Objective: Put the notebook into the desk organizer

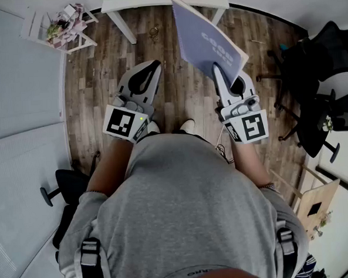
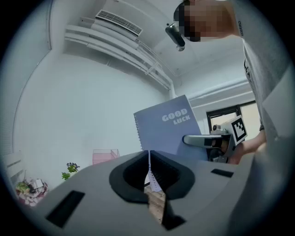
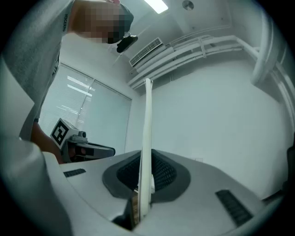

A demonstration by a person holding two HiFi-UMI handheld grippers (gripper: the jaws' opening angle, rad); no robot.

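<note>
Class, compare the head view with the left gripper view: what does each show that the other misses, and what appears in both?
Head view only: the black office chair and the legs of the white table. Left gripper view only: the air conditioner high on the wall and a dark window. Both: the blue notebook, clamped in the right gripper.

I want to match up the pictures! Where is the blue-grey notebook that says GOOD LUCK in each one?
Head view: the blue-grey spiral-bound paper notebook is top middle, tilted, pinched by the right claw.
Left gripper view: the notebook is middle right, cover facing the camera.
Right gripper view: the notebook is dead centre, edge-on, a thin white strip.
Shared landmark: the person's grey T-shirt shows in all three.
</note>
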